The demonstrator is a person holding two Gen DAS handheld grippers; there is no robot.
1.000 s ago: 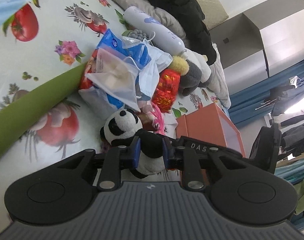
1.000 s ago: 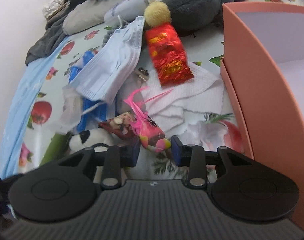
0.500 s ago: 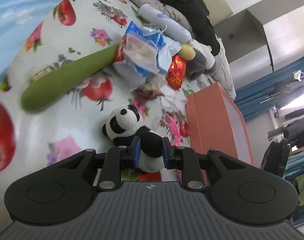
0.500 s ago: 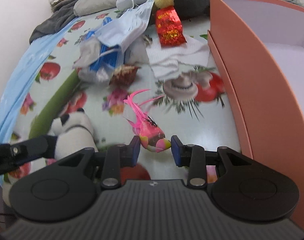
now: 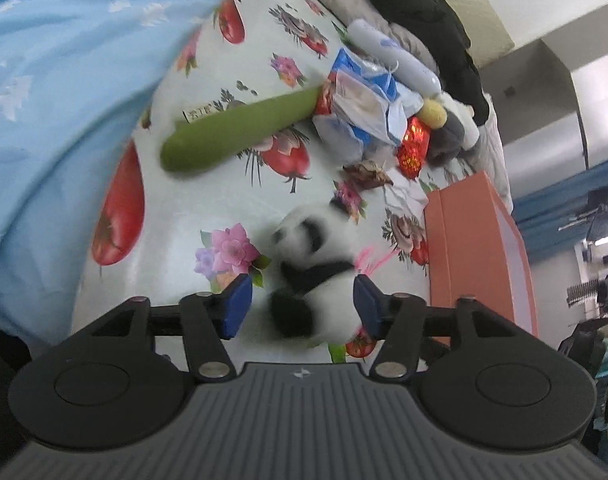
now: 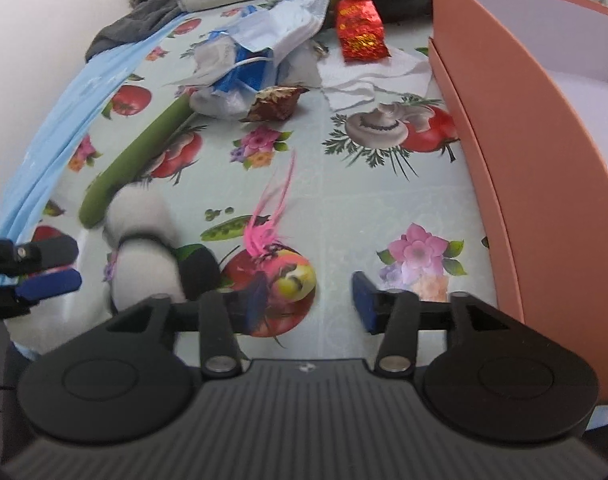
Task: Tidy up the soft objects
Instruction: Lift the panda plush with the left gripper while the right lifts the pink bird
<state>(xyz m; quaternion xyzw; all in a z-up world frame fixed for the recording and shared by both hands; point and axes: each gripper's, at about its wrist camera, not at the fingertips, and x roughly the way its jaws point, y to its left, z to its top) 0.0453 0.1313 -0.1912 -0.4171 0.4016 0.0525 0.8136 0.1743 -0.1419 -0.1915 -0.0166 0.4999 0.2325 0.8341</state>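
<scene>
Left wrist view: left gripper (image 5: 300, 306) fingers just been opening, panda plush (image 5: 316, 276) lying loose between. Right gripper (image 6: 308, 300) fingers likewise parting, pink feathered toy (image 6: 284, 268) lying beside left finger.

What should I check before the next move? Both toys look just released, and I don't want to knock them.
1. Left gripper open: ok; its jaws have just been opening.
2. Panda free: cannot tell; it is blurred, lies between the pads, and seems to touch the right one.
3. Right gripper open: ok; its jaws have just been opening.
4. Pink bird free: cannot tell; it rests on the tablecloth against the left pad, apart from the right one.
5. Orange box open and empty where visible: ok.
6. Toys apart from each other: cannot tell.
</scene>
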